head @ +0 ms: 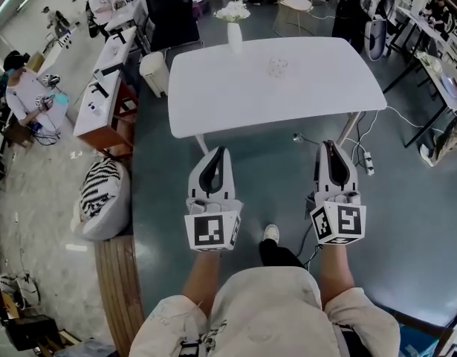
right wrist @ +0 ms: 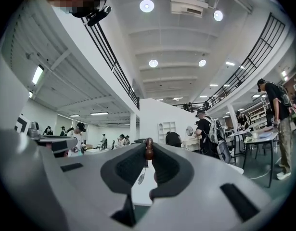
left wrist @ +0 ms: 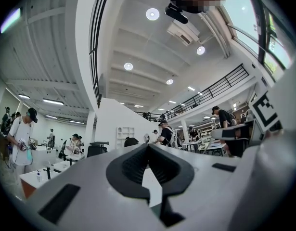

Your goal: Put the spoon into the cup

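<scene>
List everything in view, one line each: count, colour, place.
table: 1, white, ahead of the person
cup: 1, clear, on the table, toward its far side
vase: 1, white, holding white flowers, at the table's far edge
spoon: 1, brown handle end, hanging down from the right tongs' tips
bin: 1, white, on the floor by the table's far left corner
cushion: 1, black-and-white striped, on the floor at left
power strip: 1, white, on the floor near the table's right legs
people: several, at desks around the room
left tongs: 1, grey-white, shut and empty, short of the table
right tongs: 1, grey-white, shut on the spoon
</scene>
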Demonstrator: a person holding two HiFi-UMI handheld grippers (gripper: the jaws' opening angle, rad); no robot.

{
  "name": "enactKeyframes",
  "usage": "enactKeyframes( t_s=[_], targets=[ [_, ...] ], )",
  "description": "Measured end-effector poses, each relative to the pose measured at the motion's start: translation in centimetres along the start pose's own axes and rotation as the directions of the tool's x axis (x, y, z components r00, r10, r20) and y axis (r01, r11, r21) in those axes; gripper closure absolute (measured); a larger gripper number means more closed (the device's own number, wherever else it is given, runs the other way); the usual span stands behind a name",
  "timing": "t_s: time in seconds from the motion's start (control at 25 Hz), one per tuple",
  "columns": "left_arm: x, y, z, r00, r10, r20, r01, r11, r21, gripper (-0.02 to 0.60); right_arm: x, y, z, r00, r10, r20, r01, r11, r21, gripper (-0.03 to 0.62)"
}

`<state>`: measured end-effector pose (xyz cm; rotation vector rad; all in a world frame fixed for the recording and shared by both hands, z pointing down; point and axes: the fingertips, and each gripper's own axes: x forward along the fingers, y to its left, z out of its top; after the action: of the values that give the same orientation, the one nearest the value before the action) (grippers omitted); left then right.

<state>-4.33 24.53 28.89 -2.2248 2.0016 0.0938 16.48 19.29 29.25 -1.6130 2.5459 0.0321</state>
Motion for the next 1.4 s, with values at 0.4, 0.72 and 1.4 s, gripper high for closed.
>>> enactKeyframes(
  t_s=[0.4,0.72,1.4],
  targets=[
    [12.7,-2.3,-0.9,1.0,-0.014,-0.005,0.014,0.999,0.037,0.578,9.6,-8.6,-0.9,1.0,-0.008,0.006,0.008,0.999,0.045,0.572],
    [20.8,-3.0,-1.5,1.0,-0.015,-0.014,0.016,0.998,0.06,0.578,16.5,-13.2,-1.4,1.0,0.006,0.005,-0.006,0.998,0.062,0.572],
    [32.0,4.0,-6.6,0.998,-0.06,-0.009,0.06,0.998,0.011,0.578,28.8,-12.4,-5.4,0.999,-0.033,-0.033,0.034,0.999,0.023,0.572]
  ],
)
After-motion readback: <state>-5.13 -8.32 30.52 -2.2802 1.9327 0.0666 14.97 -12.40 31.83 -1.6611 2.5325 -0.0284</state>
